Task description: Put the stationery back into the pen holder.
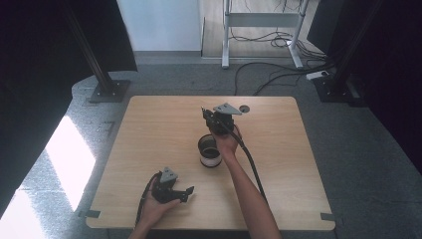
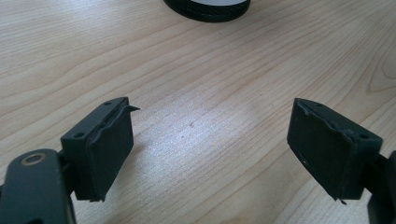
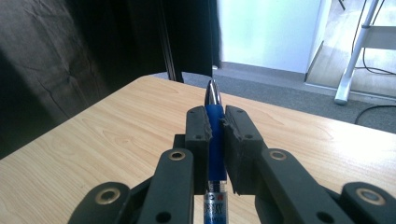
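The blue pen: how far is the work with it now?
Done: the right gripper has clamped the blue pen between its fingers, above the table. In hand: holding it near the cup. Left: probably placing it inside; the left gripper waits open.

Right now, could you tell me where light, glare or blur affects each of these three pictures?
High view: bright sun patches wash out the grey floor at left; the corners sit dark. Left gripper view: a pale sheen lies on the light wooden table between the open jaws. Right gripper view: the blue pen with a silver tip is sharp, while the window behind glares.
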### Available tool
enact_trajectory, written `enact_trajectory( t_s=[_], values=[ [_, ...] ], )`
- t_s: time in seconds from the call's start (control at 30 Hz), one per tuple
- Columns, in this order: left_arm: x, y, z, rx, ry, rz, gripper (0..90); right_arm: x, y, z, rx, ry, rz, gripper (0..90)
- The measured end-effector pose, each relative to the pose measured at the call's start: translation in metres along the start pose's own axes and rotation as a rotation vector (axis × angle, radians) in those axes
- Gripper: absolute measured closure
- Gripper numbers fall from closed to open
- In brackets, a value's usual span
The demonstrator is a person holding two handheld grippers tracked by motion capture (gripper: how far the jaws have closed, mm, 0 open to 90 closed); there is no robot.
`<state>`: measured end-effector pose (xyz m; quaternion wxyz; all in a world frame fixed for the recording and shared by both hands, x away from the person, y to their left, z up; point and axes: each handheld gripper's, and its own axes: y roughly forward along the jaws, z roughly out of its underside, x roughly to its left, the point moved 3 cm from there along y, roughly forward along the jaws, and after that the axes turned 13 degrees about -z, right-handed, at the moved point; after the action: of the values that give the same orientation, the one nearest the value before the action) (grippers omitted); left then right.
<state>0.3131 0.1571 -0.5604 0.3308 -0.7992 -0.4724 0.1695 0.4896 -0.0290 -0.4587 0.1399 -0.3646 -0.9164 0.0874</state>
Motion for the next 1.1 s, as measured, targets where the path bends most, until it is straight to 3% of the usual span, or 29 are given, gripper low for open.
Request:
enact_trajectory(
  t_s=[0.43, 1.1],
  values=[
    [-0.007, 0.003, 0.001, 0.008, 0.016, 0.007, 14.7, 0.004, -0.01, 0.008, 0.032, -0.015, 0.0, 78.5],
    [-0.013, 0.005, 0.002, 0.018, 0.032, 0.013, 14.7, 0.015, -0.029, 0.027, 0.014, -0.016, -0.033, 78.0]
  ],
)
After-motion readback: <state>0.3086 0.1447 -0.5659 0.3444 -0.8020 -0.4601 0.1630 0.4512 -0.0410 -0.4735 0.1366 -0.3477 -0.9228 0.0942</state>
